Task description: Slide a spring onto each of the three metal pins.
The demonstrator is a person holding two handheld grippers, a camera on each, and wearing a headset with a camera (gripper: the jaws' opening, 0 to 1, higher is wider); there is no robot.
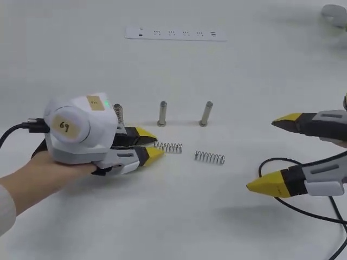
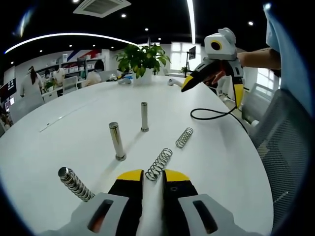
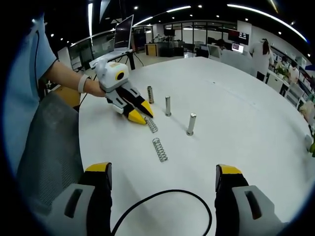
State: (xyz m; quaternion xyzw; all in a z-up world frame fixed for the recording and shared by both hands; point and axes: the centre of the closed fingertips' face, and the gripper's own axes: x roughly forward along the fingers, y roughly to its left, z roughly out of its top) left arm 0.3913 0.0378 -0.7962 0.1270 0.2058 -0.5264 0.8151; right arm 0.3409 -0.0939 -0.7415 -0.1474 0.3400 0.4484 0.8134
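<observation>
Springs lie loose in two spots on the white surface [image 1: 179,216], and a third is already on a pin. The fitted spring [image 2: 76,186] coils around the left pin [image 2: 63,172], which stands just behind the left hand-held gripper [image 1: 156,146]. The middle pin [image 1: 162,114] and the right pin [image 1: 206,114] stand upright and bare in the same row, apart from one another.

In front of that row the near spring [image 1: 169,147] lies flat. The second spring [image 1: 210,157] lies flat a little to its right, and the two do not touch.

A hand [image 1: 49,173] holds the left hand-held gripper low over the surface with its jaws narrow. The near spring's end sits between the yellow tips. In the left gripper view the gap looks barely wider than the coil, so I cannot tell whether the tips actually pinch it.

The right hand-held gripper [image 1: 261,155] hovers well off to the right of both loose springs, its jaws spread wide with nothing between them. A black cable [image 3: 167,191] loops across the surface beneath it. A white power strip [image 1: 176,33] lies flat at the far side of the surface.
</observation>
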